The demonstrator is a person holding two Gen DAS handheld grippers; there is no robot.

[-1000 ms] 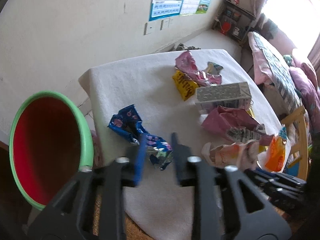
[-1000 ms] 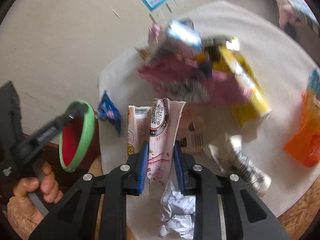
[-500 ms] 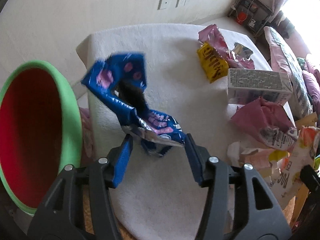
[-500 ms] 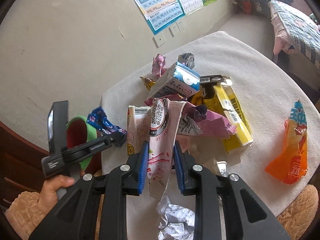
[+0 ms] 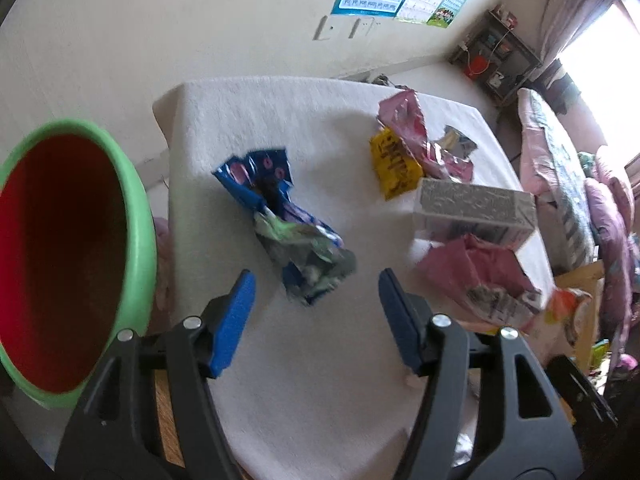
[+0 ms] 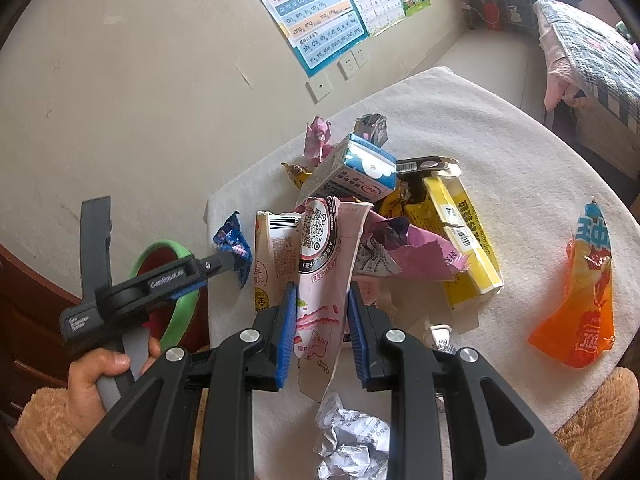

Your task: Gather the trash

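The table (image 5: 248,128) has a white cloth. My left gripper (image 5: 316,300) is spread wide, the blue wrapper (image 5: 280,216) lying just beyond; I should lower around it before closing. My right gripper (image 6: 322,322) pinches the pink carton (image 6: 326,264)

Two grippers are showing: the left gripper (image 5: 316,308) and the right gripper (image 6: 322,328). One green-rimmed red bin (image 5: 80,240) is sitting beside one cloth-covered table (image 6: 500,136). Lying on the table are one blue snack wrapper (image 5: 288,232), one blue-and-white milk carton (image 6: 352,172), one long yellow box (image 6: 460,232), one orange snack bag (image 6: 580,300), one crumpled silver foil ball (image 6: 352,440), one small yellow wrapper (image 5: 394,168) and two flattened pink-and-white cartons (image 6: 324,264). Two posters (image 6: 320,12) are hanging on the wall.
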